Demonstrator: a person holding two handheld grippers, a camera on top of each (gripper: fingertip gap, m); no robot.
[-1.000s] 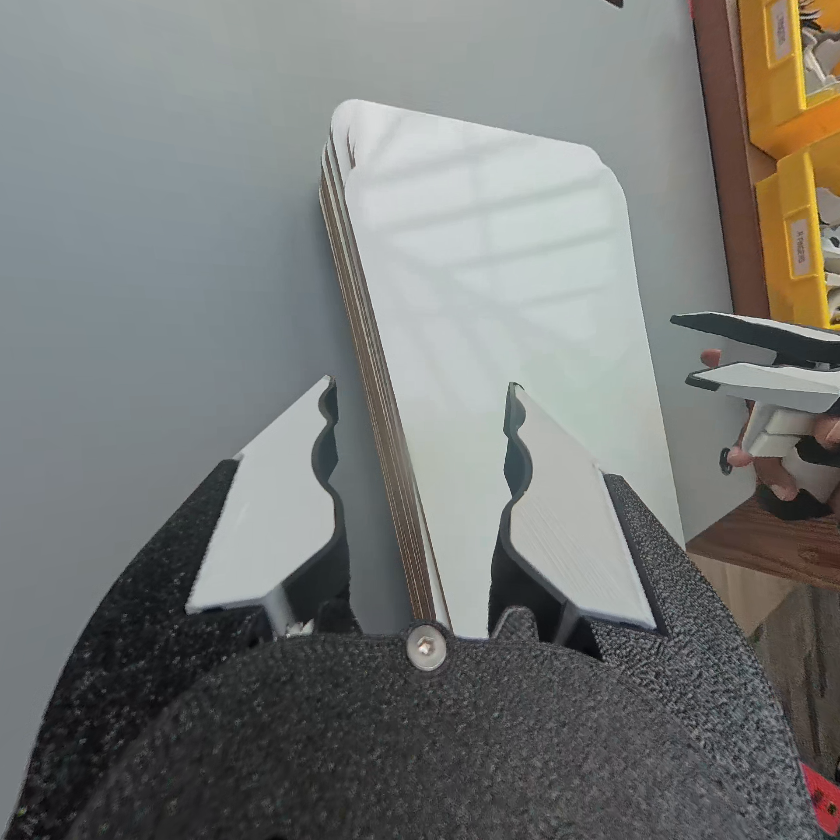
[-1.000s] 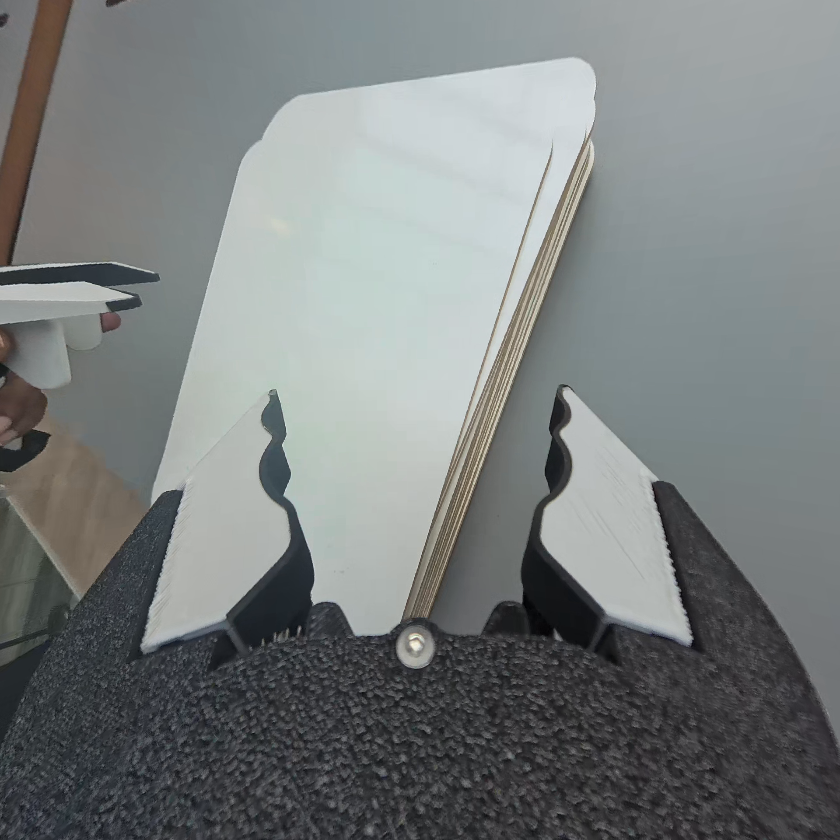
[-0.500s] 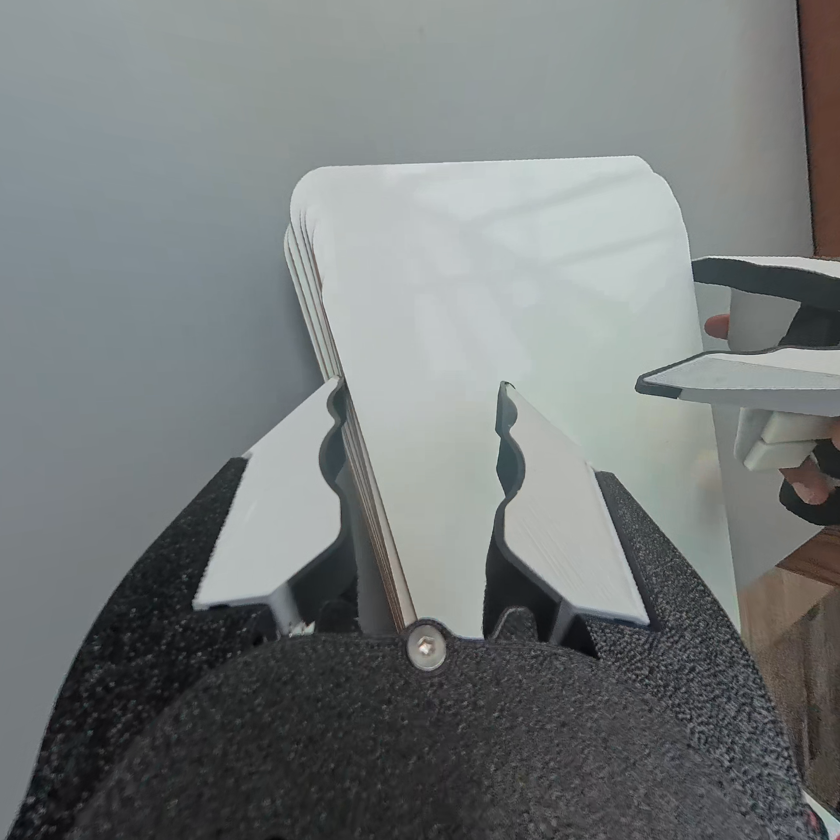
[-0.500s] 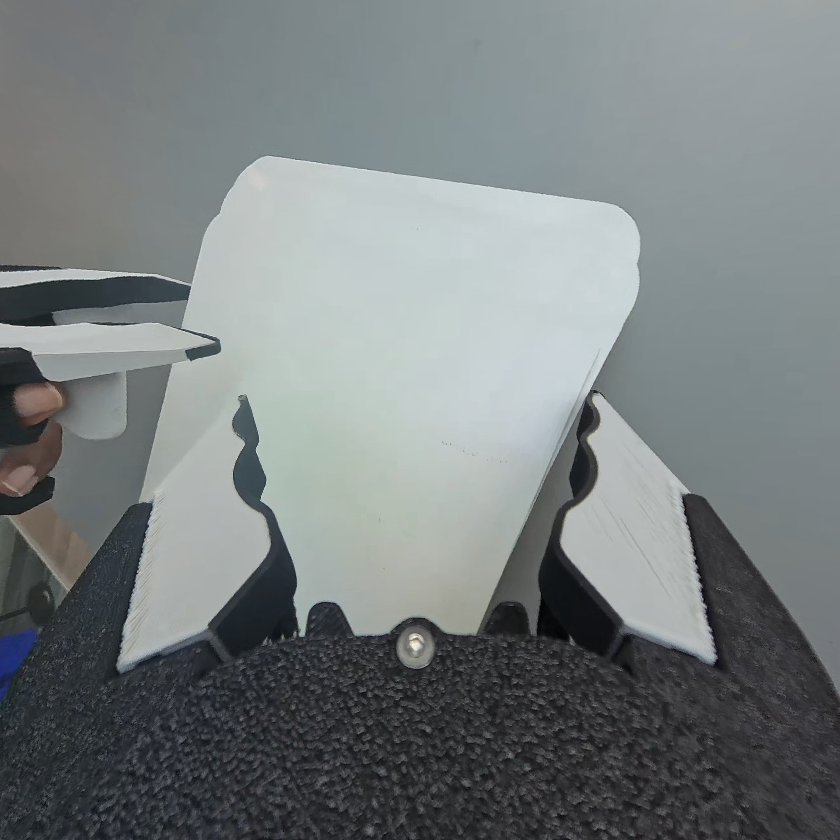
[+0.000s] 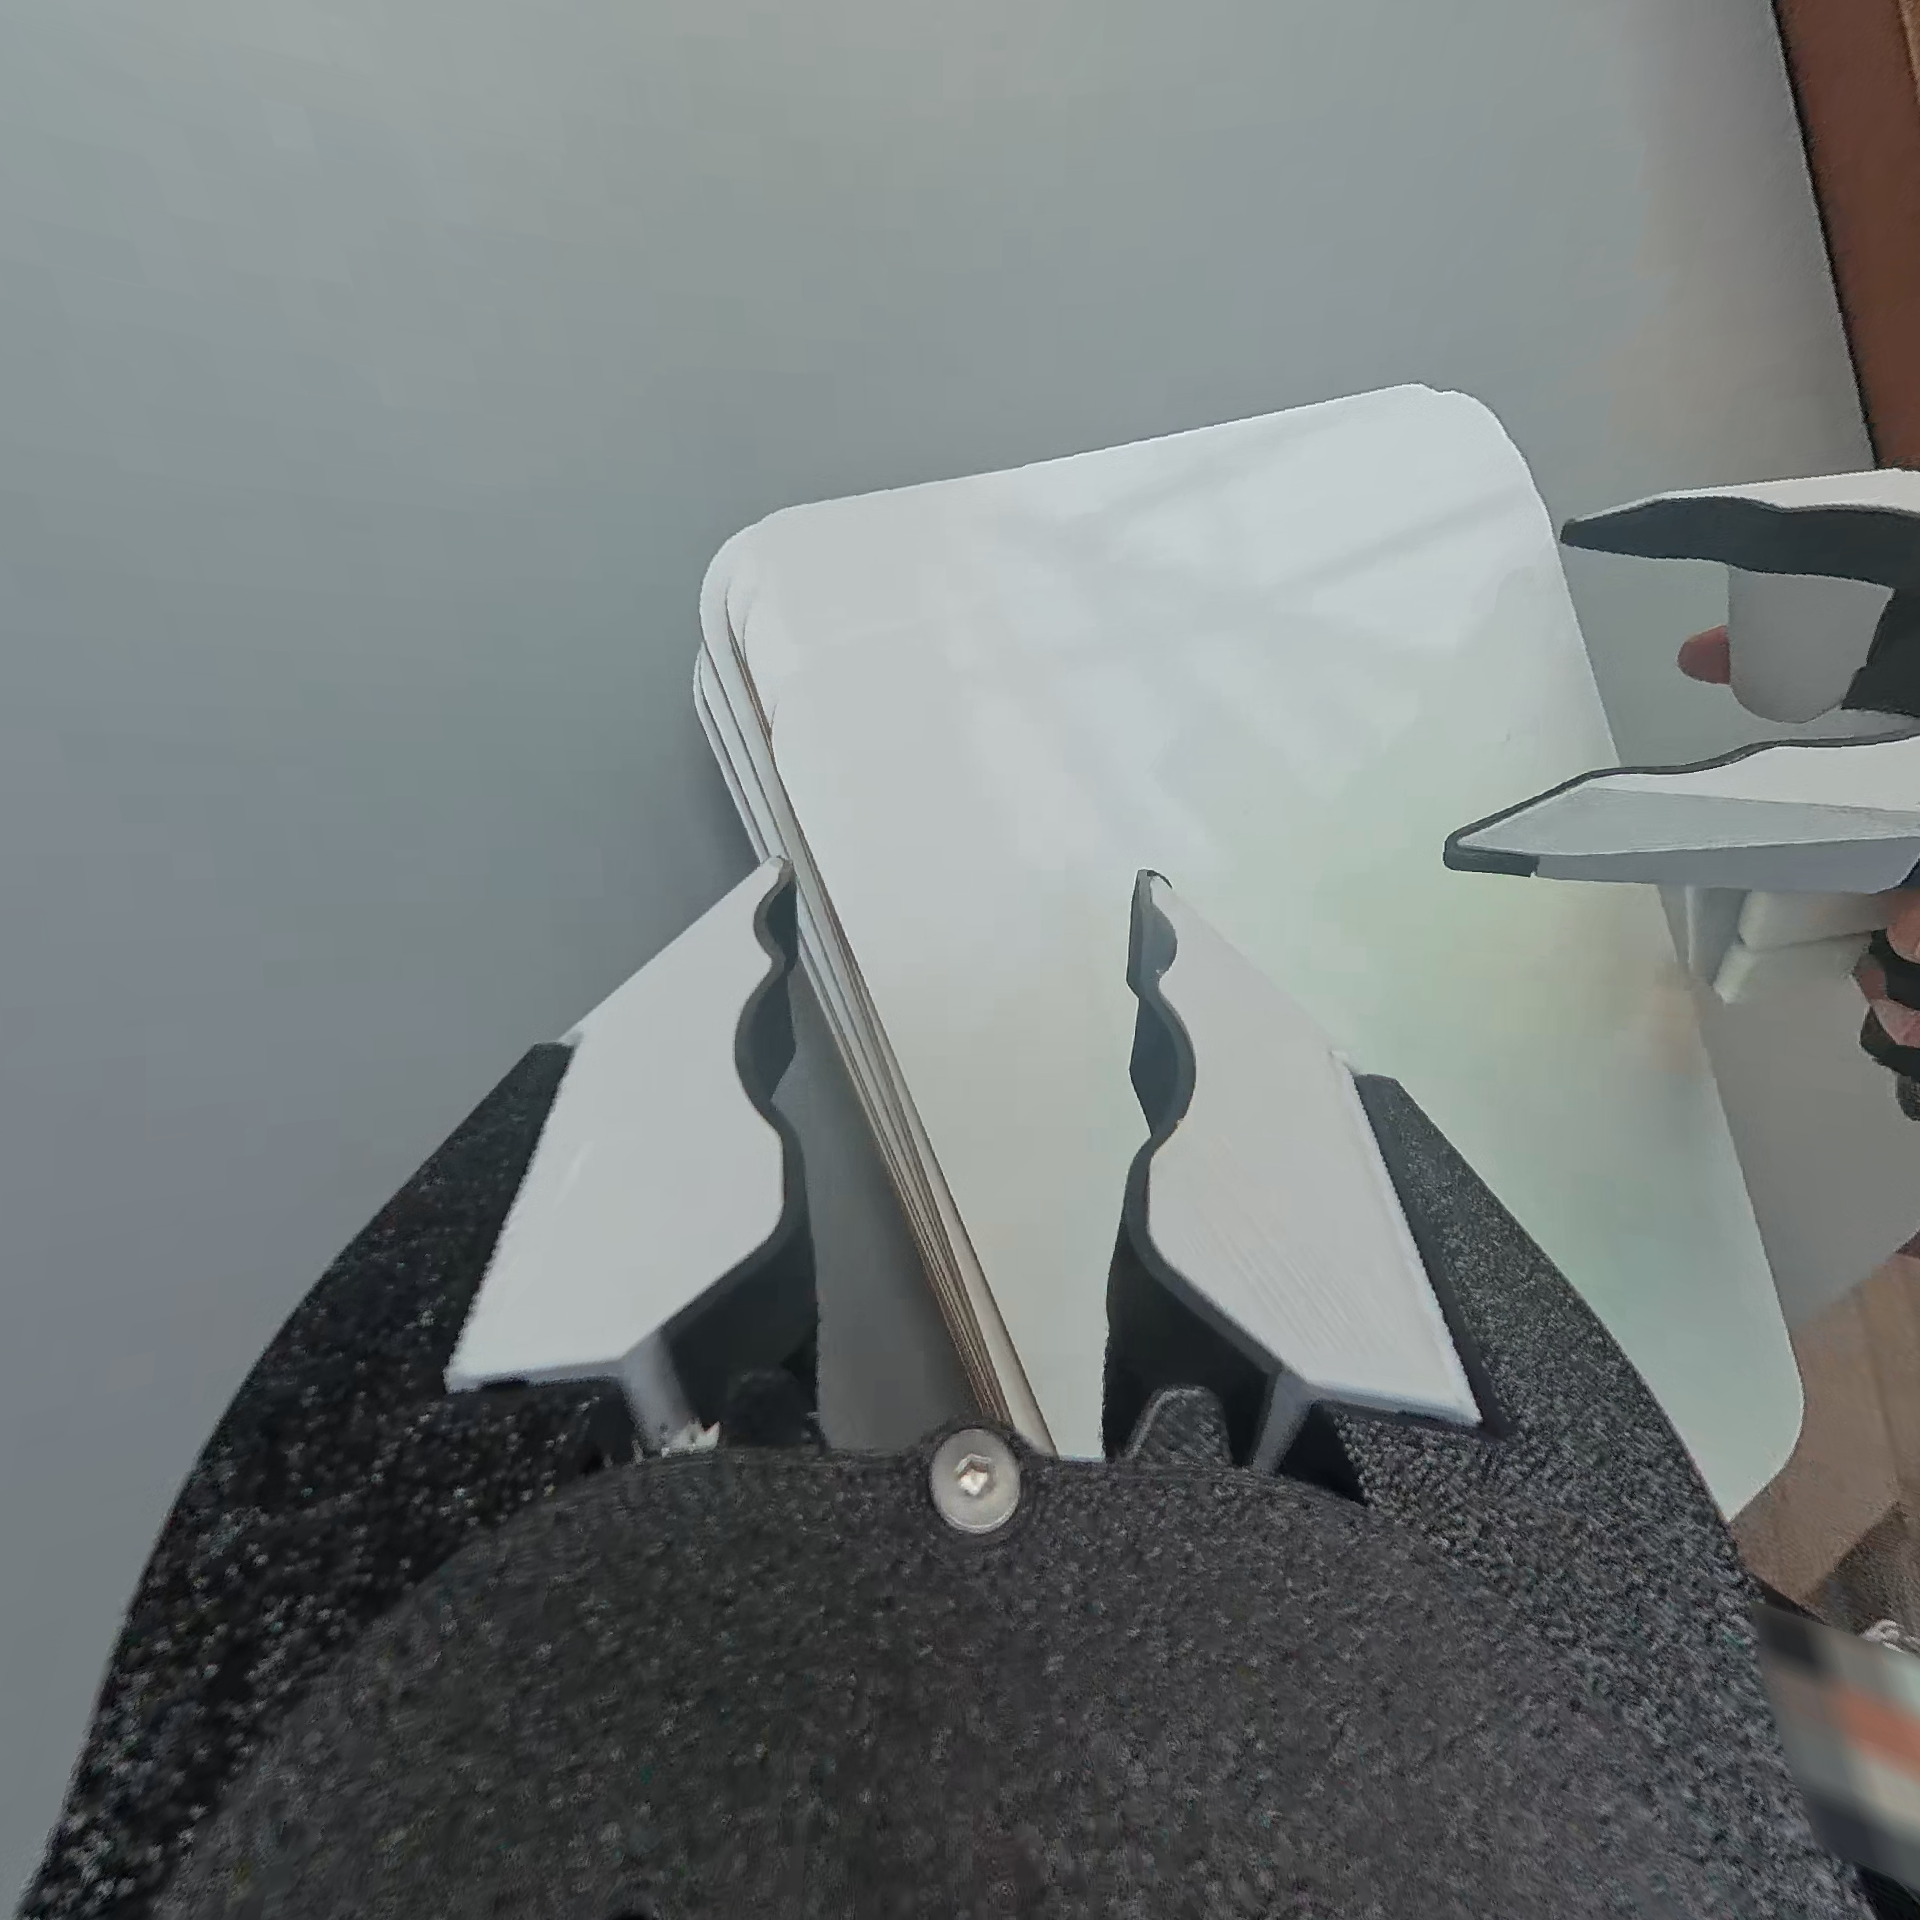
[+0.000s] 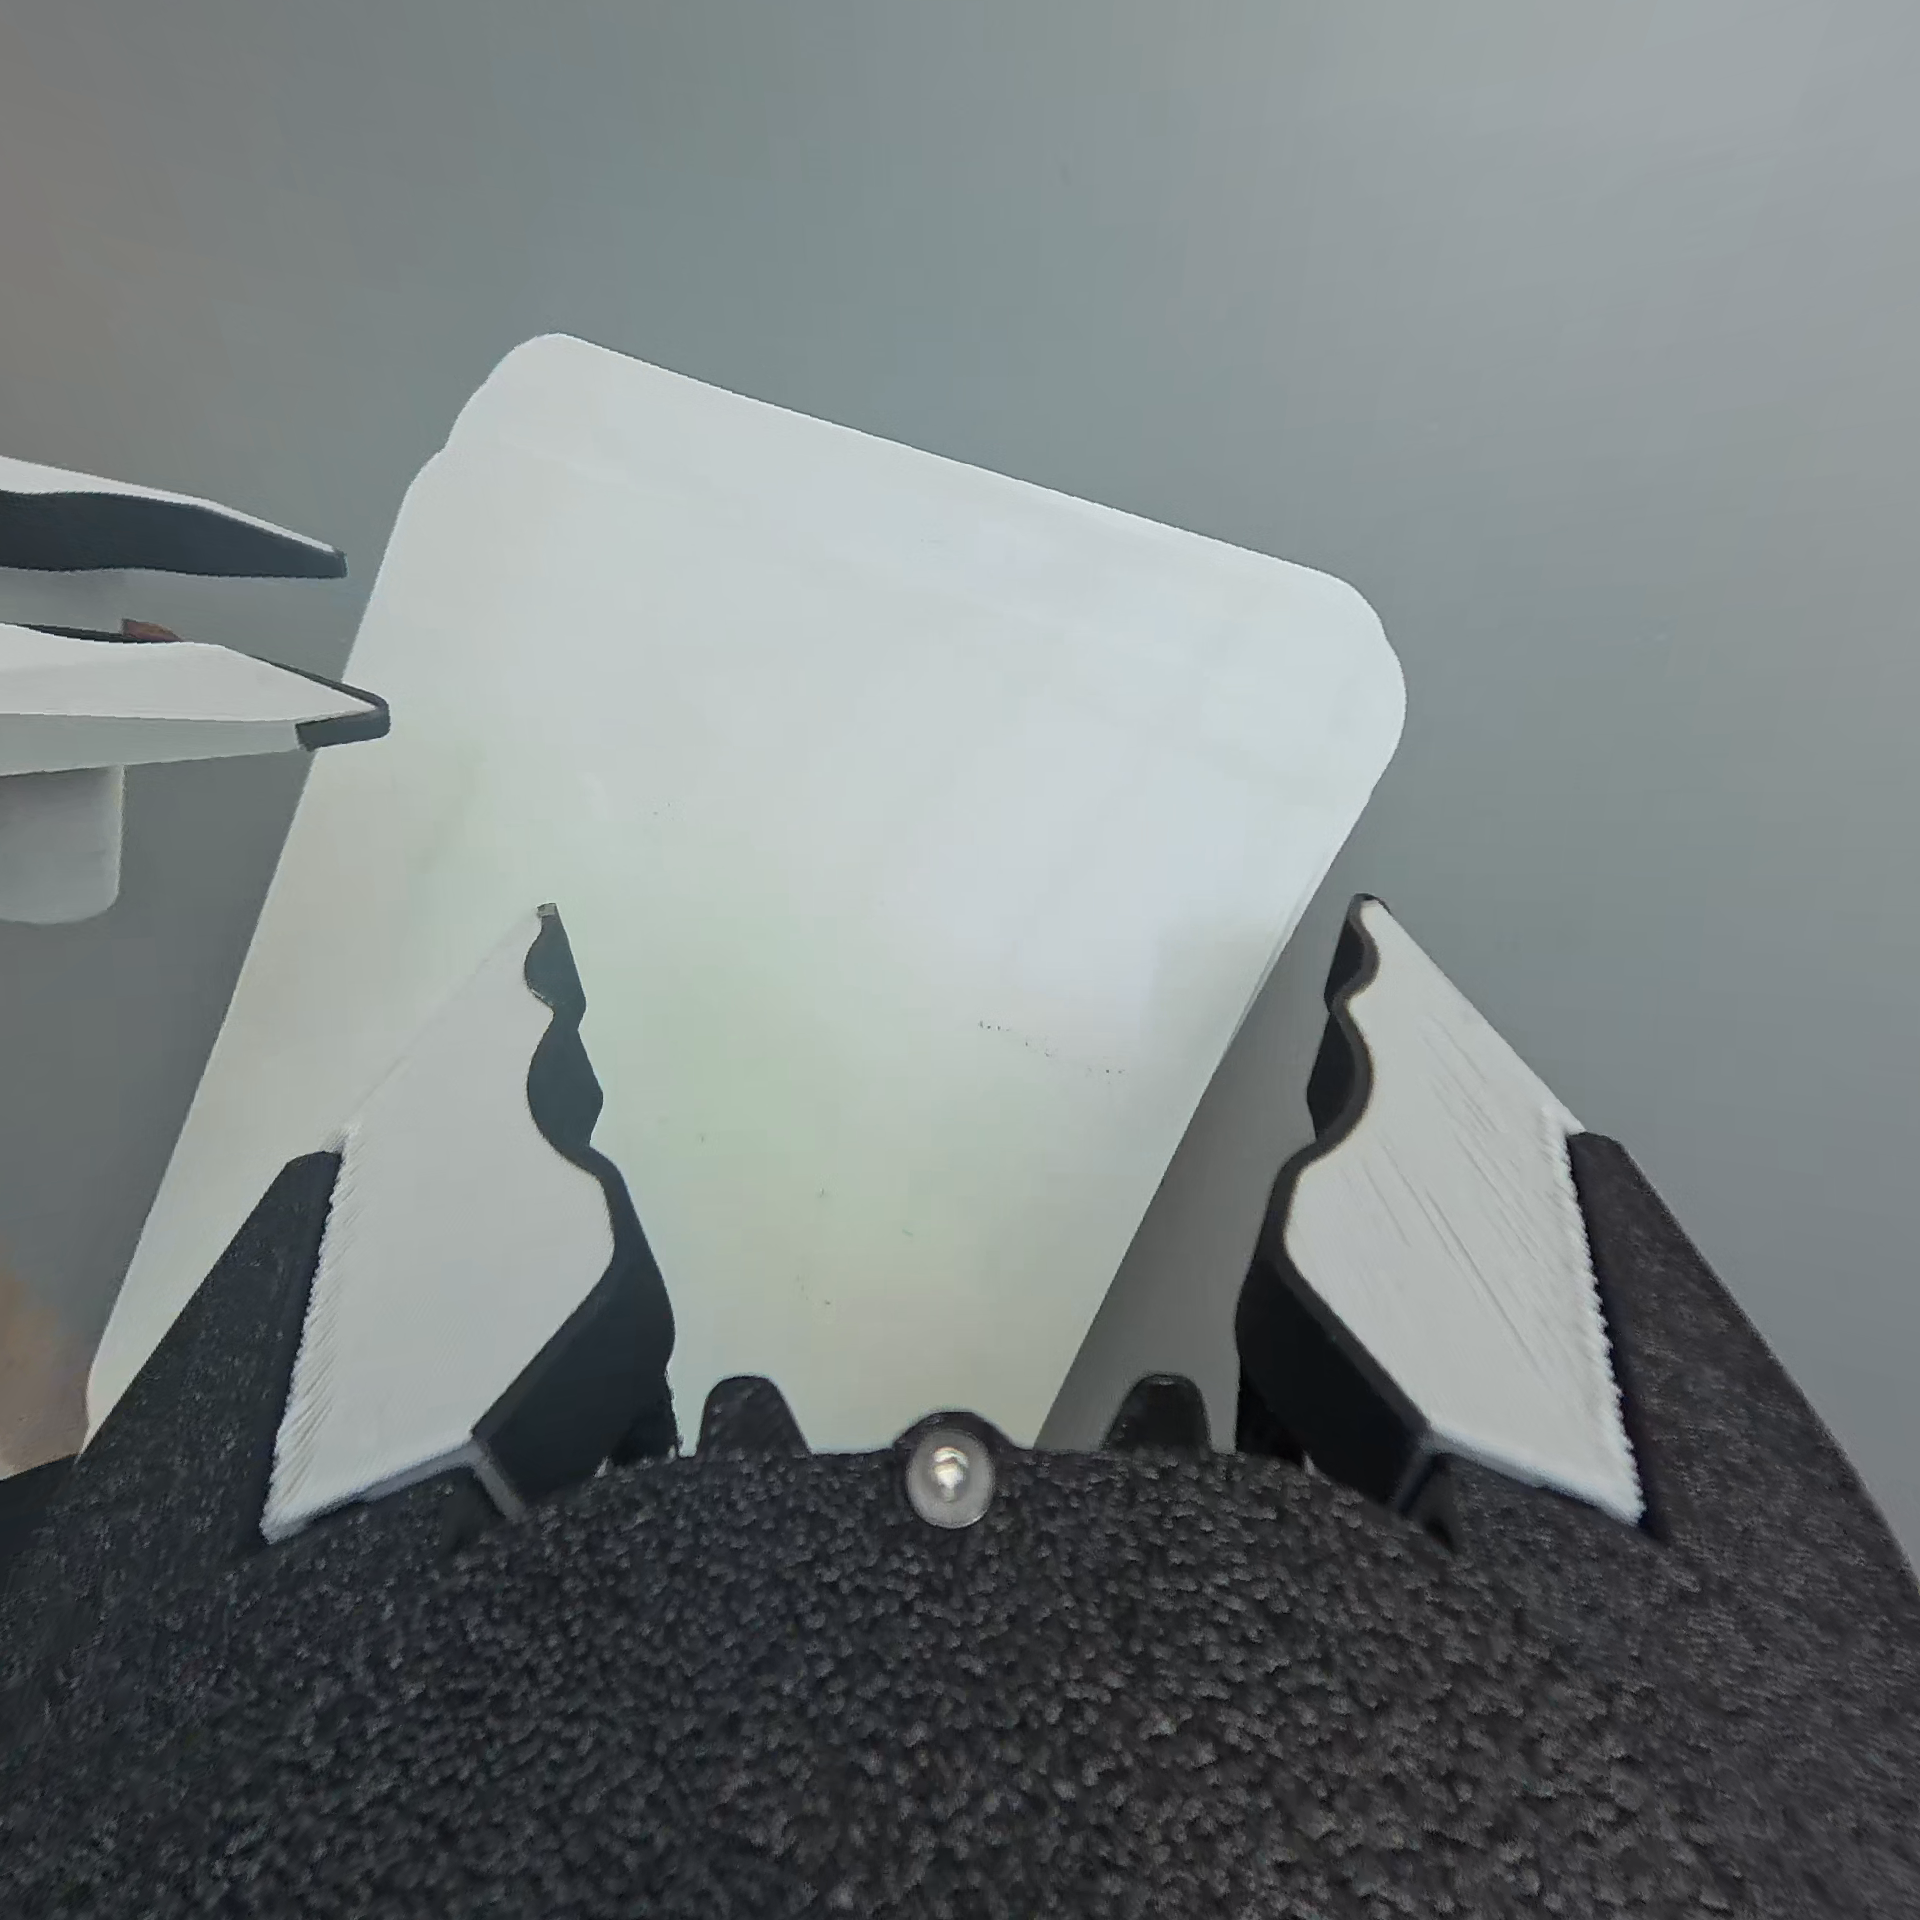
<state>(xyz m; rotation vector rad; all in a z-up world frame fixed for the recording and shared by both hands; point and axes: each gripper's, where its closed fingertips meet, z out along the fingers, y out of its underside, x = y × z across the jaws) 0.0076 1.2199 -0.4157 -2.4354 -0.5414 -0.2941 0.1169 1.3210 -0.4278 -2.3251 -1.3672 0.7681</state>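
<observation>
The stack of glossy white rounded-corner boards (image 5: pixel 1195 831) shows thin tan-brown edges and lies on a plain matte grey tabletop (image 5: pixel 364 520). The left gripper (image 5: pixel 961 883) has white ribbed fingers (image 5: pixel 644 1164) lined with black wavy pads, on a speckled black body; the right gripper (image 6: pixel 956 909) is coloured alike. A reddish-brown wooden strip (image 5: pixel 1860 208) borders the grey.

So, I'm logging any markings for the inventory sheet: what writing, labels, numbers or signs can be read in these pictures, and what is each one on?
None can be read.
The stack of white boards shows blank faces in both views.
The grey surface bears no markings.
Left gripper and right gripper carry no lettering.
</observation>
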